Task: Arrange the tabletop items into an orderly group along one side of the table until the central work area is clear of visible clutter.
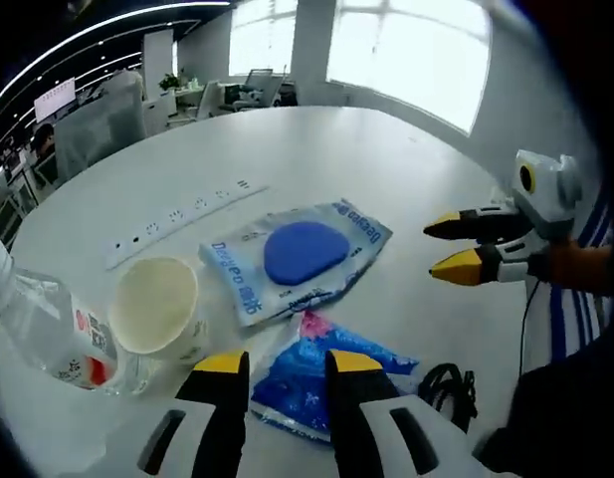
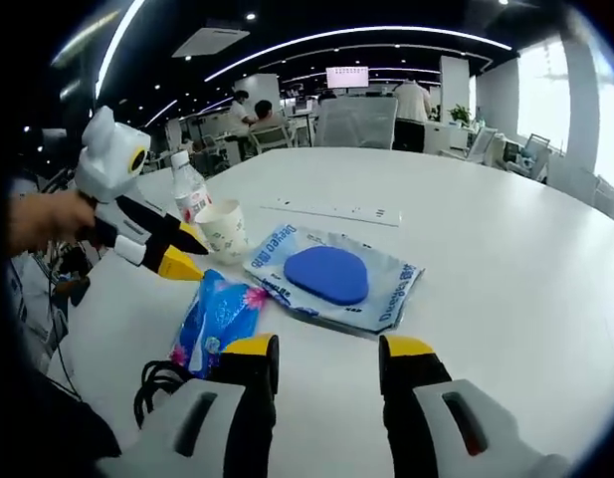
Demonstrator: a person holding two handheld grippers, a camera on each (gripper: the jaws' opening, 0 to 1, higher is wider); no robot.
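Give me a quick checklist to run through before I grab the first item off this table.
1. Left gripper open: ok, jaws apart over the blue tissue pack.
2. Right gripper open and holding nothing: ok.
3. Paper cup upright: ok, beside the water bottle.
4. Cup contents: cannot tell.
5. Central area clear: not ok; the packet with the blue pad lies mid-table.
6. Black cord free of the tissue pack: cannot tell, it lies close beside it.
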